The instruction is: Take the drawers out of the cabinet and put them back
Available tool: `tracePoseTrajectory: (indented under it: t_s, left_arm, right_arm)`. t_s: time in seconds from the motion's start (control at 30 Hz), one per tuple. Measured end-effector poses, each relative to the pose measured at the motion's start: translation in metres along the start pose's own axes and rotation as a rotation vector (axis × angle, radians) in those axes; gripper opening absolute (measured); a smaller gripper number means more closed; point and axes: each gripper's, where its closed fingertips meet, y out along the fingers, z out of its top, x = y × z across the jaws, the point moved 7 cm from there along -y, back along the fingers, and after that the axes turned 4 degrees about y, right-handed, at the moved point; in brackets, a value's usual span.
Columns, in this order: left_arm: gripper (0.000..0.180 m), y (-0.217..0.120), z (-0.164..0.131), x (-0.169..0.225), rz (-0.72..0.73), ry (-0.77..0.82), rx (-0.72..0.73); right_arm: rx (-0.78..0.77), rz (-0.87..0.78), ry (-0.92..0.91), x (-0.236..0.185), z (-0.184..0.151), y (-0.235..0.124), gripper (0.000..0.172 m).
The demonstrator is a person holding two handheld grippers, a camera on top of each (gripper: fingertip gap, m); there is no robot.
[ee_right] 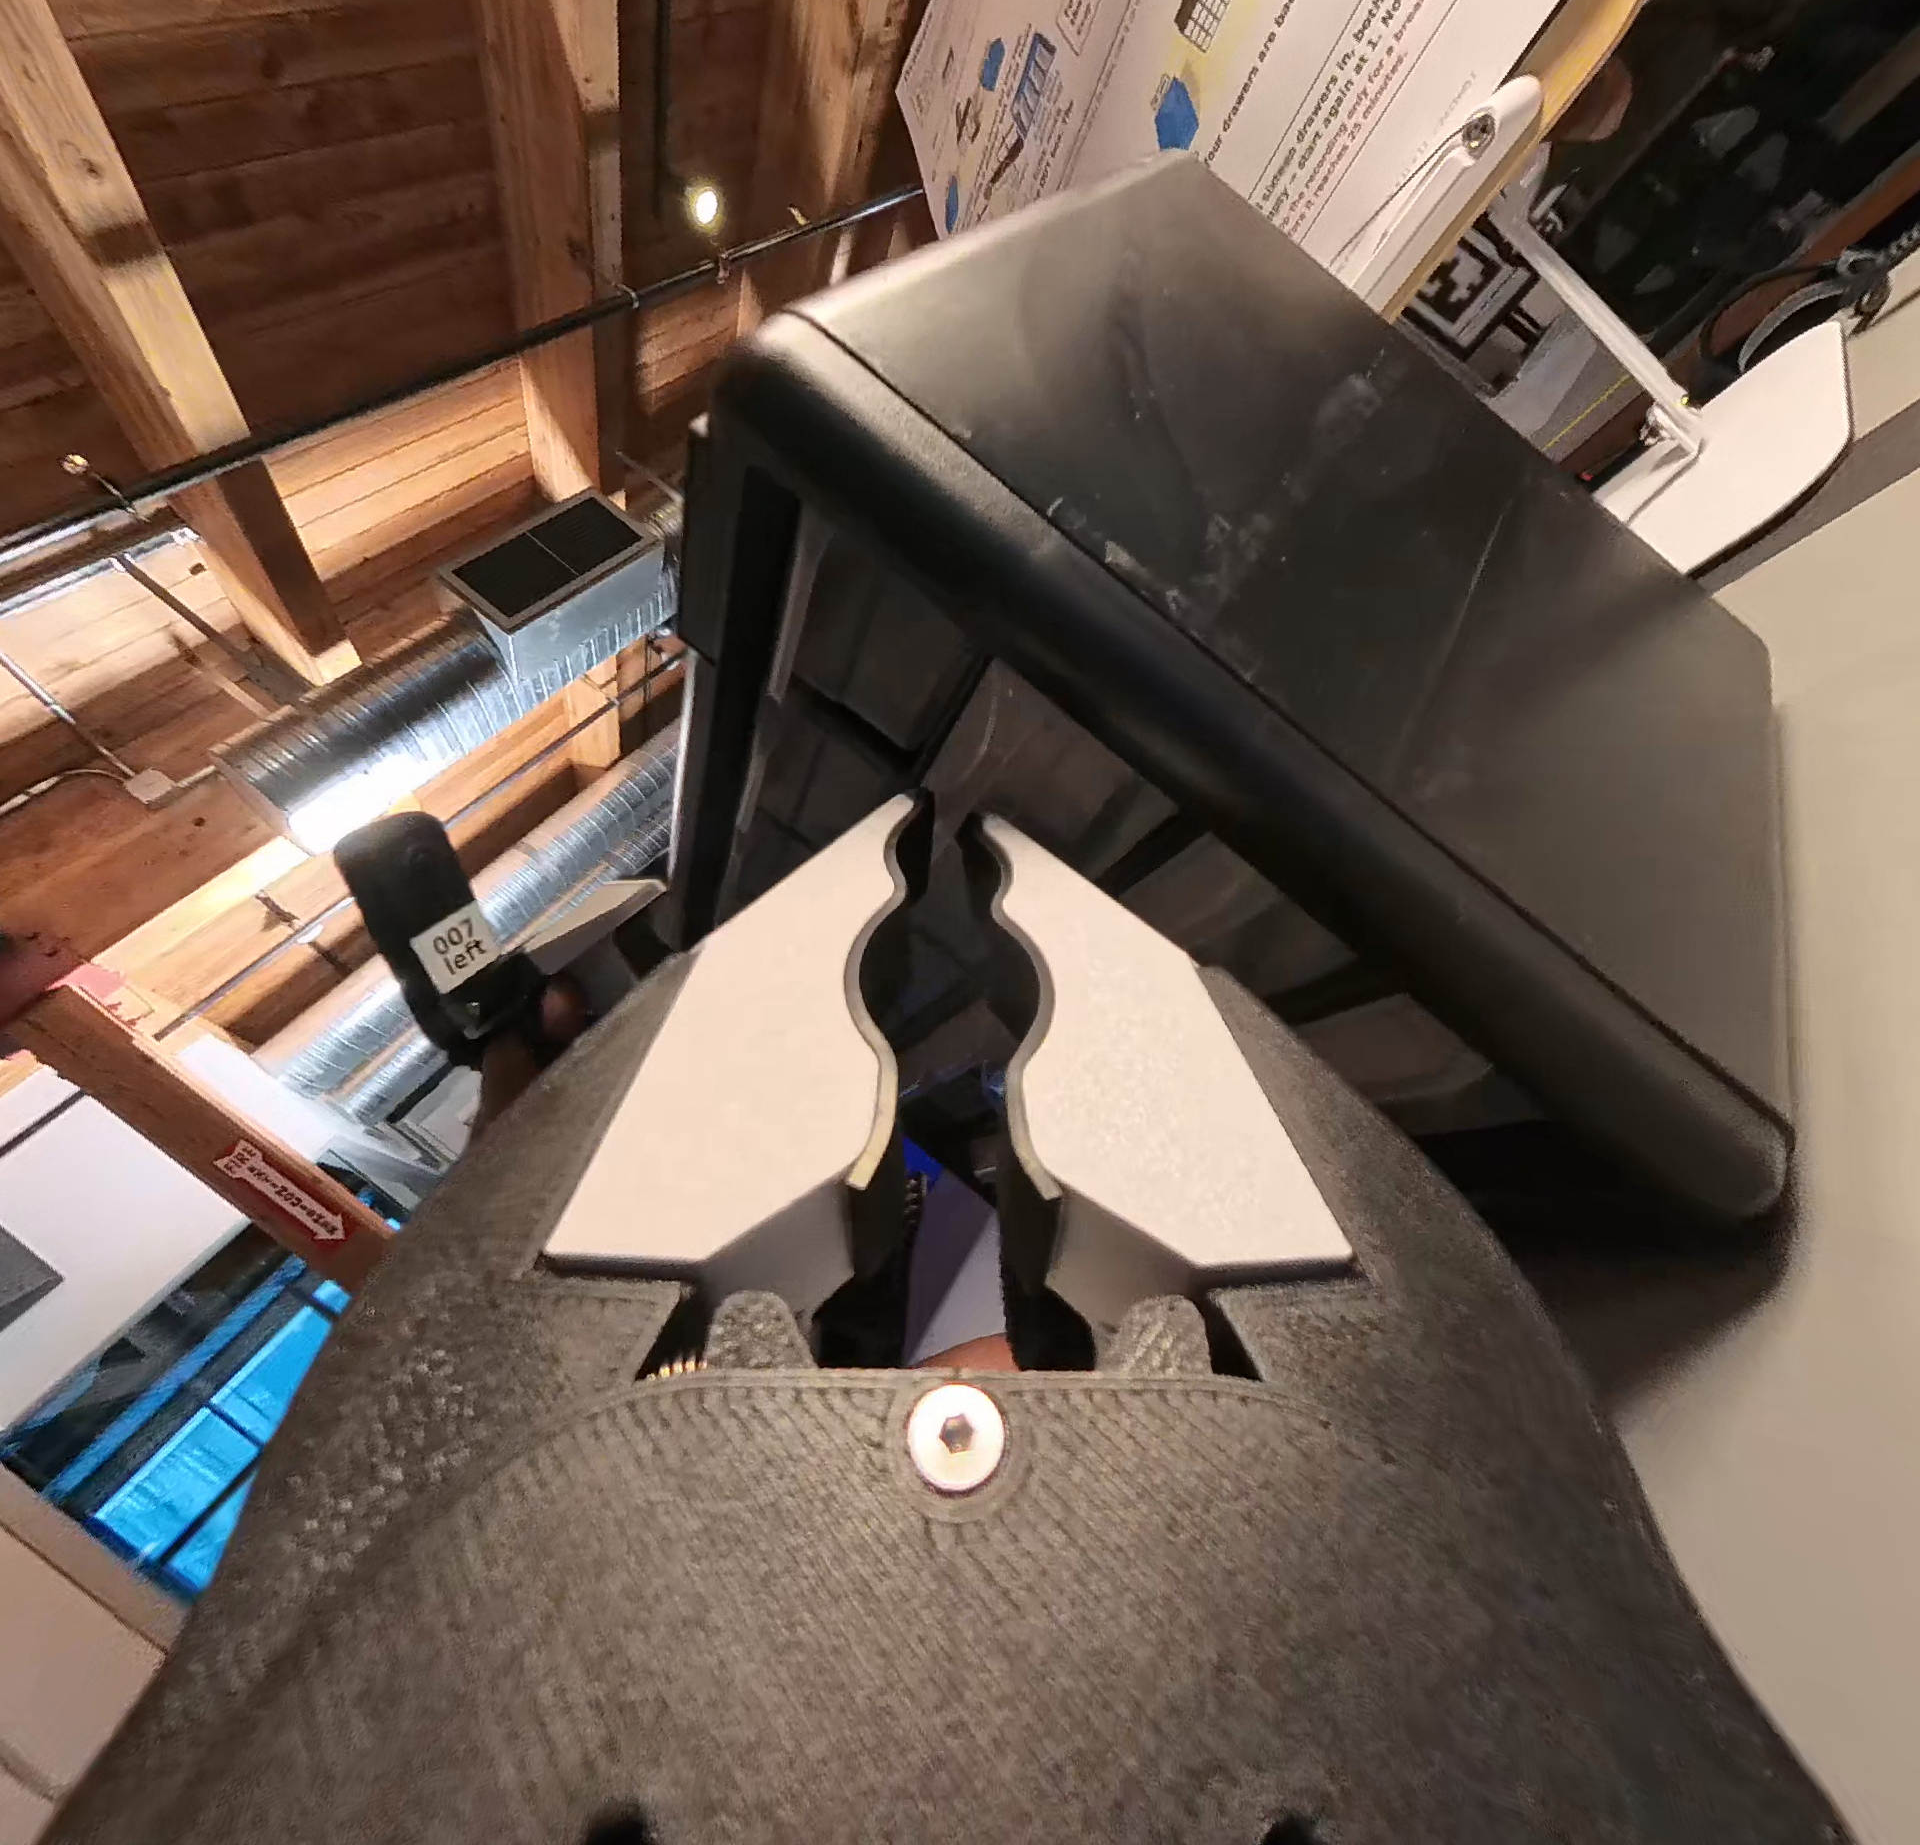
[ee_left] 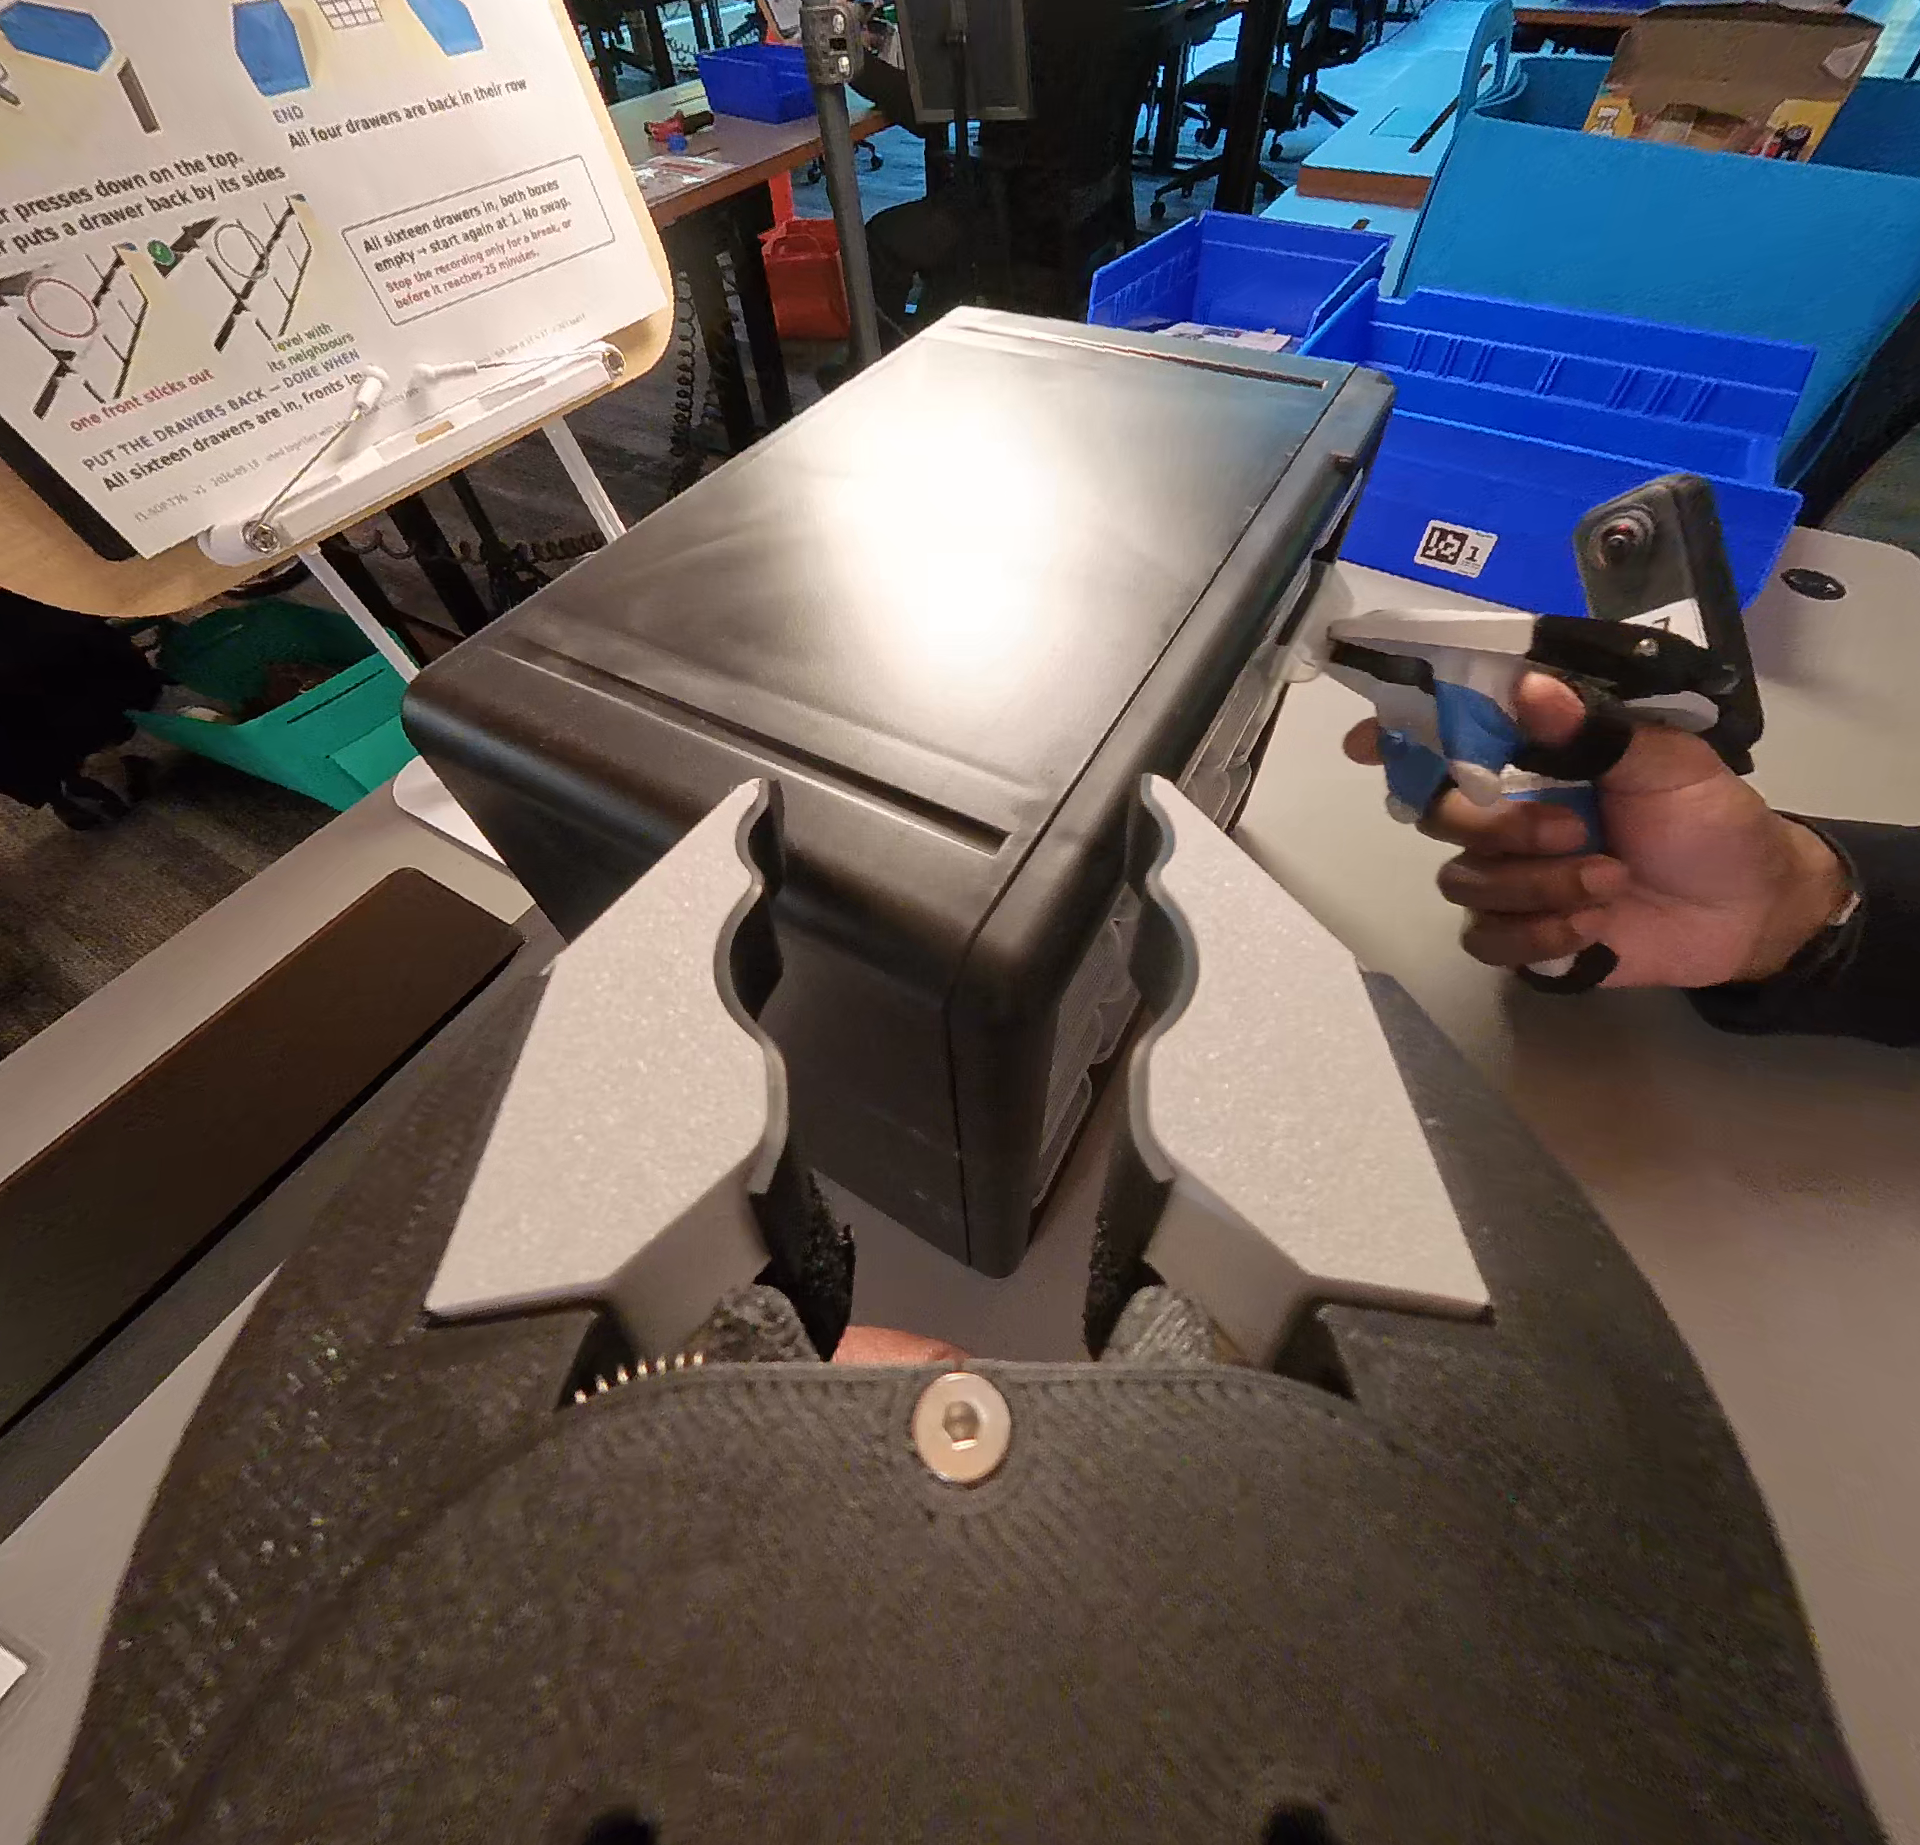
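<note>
Left tool (ee_left: 956,808) spread wide, straddling black cabinet (ee_left: 935,569) corner on tabletop (ee_left: 1558,1172), nothing clamped. Right tool (ee_right: 951,819) pinched on a clear drawer (ee_right: 997,746) handle (top row); extraction looks barely started, most drawers seem in.

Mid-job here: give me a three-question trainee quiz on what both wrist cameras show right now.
1. True or false: the left gripper has its fingers spread wide at a top corner of the black cabinet.
2. Multiple choice: the right gripper's fingertips are at A) the cabinet's drawer front, B) a blue bin, C) the instruction sheet.
3. Fill in: the cabinet stands on a grey ____.

Key: 1 true. 2 A; the jaws are nearly shut on a clear drawer handle. 3 table.
</note>
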Motion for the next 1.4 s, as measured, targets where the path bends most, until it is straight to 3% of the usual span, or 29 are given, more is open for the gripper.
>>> tracePoseTrajectory:
  t_s: [0.43, 0.6, 0.77, 0.97, 1.03, 1.13, 1.23, 1.4]
  left_arm:
    - [0.067, 0.0, 0.0, 0.0, 0.002, 0.003, -0.001]
    - [0.067, 0.0, 0.0, 0.0, 0.003, 0.005, -0.002]
    - [0.067, 0.0, 0.0, 0.0, 0.005, 0.007, -0.003]
    - [0.066, -0.001, 0.001, 0.001, 0.009, 0.01, -0.006]
    - [0.066, -0.001, 0.001, 0.001, 0.009, 0.011, -0.005]
    - [0.066, -0.001, 0.0, 0.001, 0.01, 0.013, -0.005]
    - [0.066, -0.001, 0.0, 0.001, 0.009, 0.014, -0.003]
    - [0.066, -0.001, 0.0, 0.001, 0.011, 0.015, -0.005]
  right_arm:
    - [0.063, 0.137, 0.154, -0.057, -0.042, -0.08, 0.003]
    - [0.077, 0.143, 0.172, -0.074, -0.044, -0.102, 0.003]
    - [0.053, 0.072, 0.195, -0.073, -0.048, -0.123, 0.002]
    - [-0.074, -0.184, 0.277, -0.053, -0.075, -0.154, 0.004]
    - [-0.147, -0.226, 0.285, -0.054, -0.084, -0.162, 0.017]
    - [-0.343, -0.329, 0.19, -0.055, -0.099, -0.175, 0.036]
    - [-0.514, -0.31, 0.056, -0.065, -0.105, -0.187, 0.038]
    - [-0.696, -0.216, -0.423, -0.092, -0.088, -0.186, 0.038]
